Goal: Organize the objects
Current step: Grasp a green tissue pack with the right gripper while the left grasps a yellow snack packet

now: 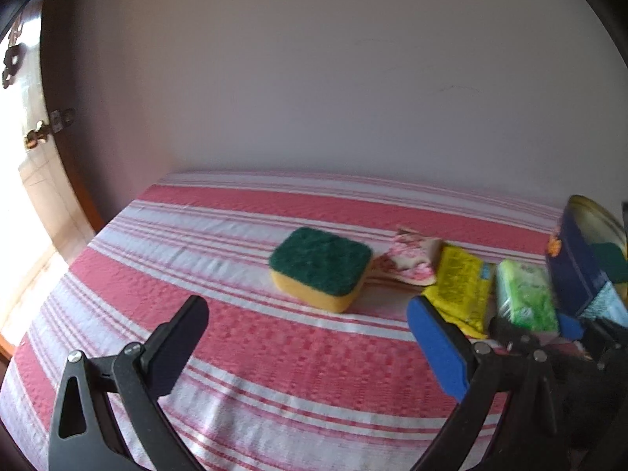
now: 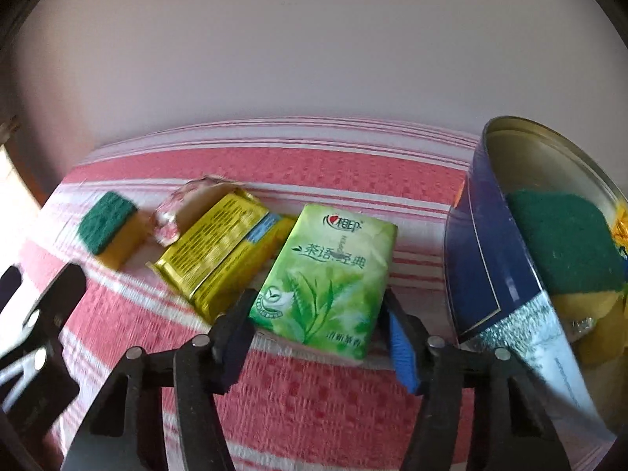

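1. Tidying under way on a red-and-white striped tablecloth (image 2: 322, 172): the step in hand looks like the pick-up of a green tissue pack (image 2: 325, 274), judged from how the right gripper (image 2: 320, 331) straddles its near end.
2. Right jaws stand on either side of the pack, narrowed around it; the left pad looks to be touching the pack's edge and the right pad sits just beside it, so a firm clamp cannot be confirmed.
3. Left gripper (image 1: 306, 341) hovers released and empty over the cloth, near a green-and-yellow sponge (image 1: 322, 269), its jaws spread wide.
4. Next move, as a judgement: squeeze until both pads press the pack, lift it, then carry it right to the blue tin (image 2: 482, 259), which stands just right of the pack with its mouth open and already holds another sponge (image 2: 565, 239).
5. Pack itself: flat, soft plastic wrap, pale green with tea-leaf art and Chinese lettering, lying face up, near the right end of the row.
6. Left of it lies a yellow packet (image 2: 223, 251), touching or nearly touching the pack; farther left sit a pink-and-white wrapper (image 2: 176, 212) and the loose sponge.
7. Soft wrap may buckle under a hard squeeze.
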### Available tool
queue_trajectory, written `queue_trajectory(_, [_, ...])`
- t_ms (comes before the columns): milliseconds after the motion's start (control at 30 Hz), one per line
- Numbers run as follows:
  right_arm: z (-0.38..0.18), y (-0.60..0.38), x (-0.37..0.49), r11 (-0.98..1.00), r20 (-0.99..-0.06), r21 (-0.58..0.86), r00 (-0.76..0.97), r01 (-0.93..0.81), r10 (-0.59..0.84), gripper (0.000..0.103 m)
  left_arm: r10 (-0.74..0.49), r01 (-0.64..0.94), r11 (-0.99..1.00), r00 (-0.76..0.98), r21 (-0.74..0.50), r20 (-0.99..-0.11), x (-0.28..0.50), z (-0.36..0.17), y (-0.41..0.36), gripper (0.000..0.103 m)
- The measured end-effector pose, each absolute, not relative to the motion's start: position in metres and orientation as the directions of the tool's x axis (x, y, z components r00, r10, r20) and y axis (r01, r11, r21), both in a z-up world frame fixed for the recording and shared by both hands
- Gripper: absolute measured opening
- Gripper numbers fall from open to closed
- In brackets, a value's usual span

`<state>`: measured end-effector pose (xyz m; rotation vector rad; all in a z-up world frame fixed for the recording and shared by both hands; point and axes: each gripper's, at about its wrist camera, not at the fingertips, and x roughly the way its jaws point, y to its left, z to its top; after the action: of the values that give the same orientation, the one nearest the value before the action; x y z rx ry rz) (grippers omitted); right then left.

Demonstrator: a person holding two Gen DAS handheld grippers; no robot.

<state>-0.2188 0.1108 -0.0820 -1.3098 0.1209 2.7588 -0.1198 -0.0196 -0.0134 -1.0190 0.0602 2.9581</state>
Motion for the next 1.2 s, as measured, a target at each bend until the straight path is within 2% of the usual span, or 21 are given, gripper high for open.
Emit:
queue_trajectory(100, [-0.077, 0.114, -0.202, -0.998, -0.743, 0.054, -0.669, -0.039, -0.015, 0.062, 0.065, -0.093, -0.996, -0.799, 0.017, -0.598, -0.116, -0.011, -0.012, 0.102])
queue_trajectory(300, [-0.058, 0.117, -0.147, -0.999, -0.638, 0.002, -0.769, 0.053, -0.042, 0.062, 0.253, -0.277, -0.959, -0.732, -0.062, -0.632, -0.116, -0.014, 0.014, 0.102])
queue_trajectory(400, [-0.052, 0.125, -0.128, -0.999, -0.592, -0.009, -0.805, 0.045, -0.031, 0.062, 0.282, -0.315, -0.947, -0.702, -0.07, -0.654, -0.124, -0.017, 0.03, 0.102])
queue_trajectory(533, [-0.043, 0.133, -0.118, -0.999, -0.572, 0.005, -0.82, 0.034, -0.03, 0.062, 0.213, -0.281, -0.959, -0.65, -0.03, -0.729, -0.148, -0.028, 0.049, 0.101])
queue_trajectory(667, [-0.036, 0.14, -0.116, -1.0, -0.549, 0.011, -0.836, 0.011, -0.015, 0.062, 0.218, -0.269, -0.961, -0.582, -0.068, -0.784, -0.169, -0.039, 0.058, 0.089])
queue_trajectory(833, [-0.037, 0.14, -0.122, -0.999, -0.554, 0.029, -0.832, 0.015, -0.028, 0.062, 0.166, -0.265, -0.964, -0.585, -0.006, -0.793, -0.178, -0.04, 0.076, 0.086])
queue_trajectory(933, [-0.039, 0.144, -0.133, -0.999, -0.557, 0.031, -0.83, 0.009, -0.025, 0.062, 0.187, -0.277, -0.961, -0.599, -0.018, -0.779, -0.176, -0.036, 0.08, 0.062])
queue_trajectory(1000, [-0.039, 0.143, -0.134, -0.999, -0.556, 0.037, -0.831, 0.006, -0.025, 0.062, 0.208, -0.275, -0.96, -0.597, -0.047, -0.775, -0.176, -0.033, 0.076, 0.06])
queue_trajectory(1067, [-0.036, 0.139, -0.143, -0.999, -0.554, 0.035, -0.833, 0.003, -0.022, 0.062, 0.22, -0.266, -0.962, -0.6, -0.068, -0.769, -0.174, -0.031, 0.072, 0.049])
queue_trajectory(1200, [-0.034, 0.14, -0.143, -0.999, -0.538, 0.037, -0.843, -0.009, -0.012, 0.062, 0.27, -0.248, -0.958, -0.599, -0.146, -0.754, -0.165, -0.028, 0.061, 0.049])
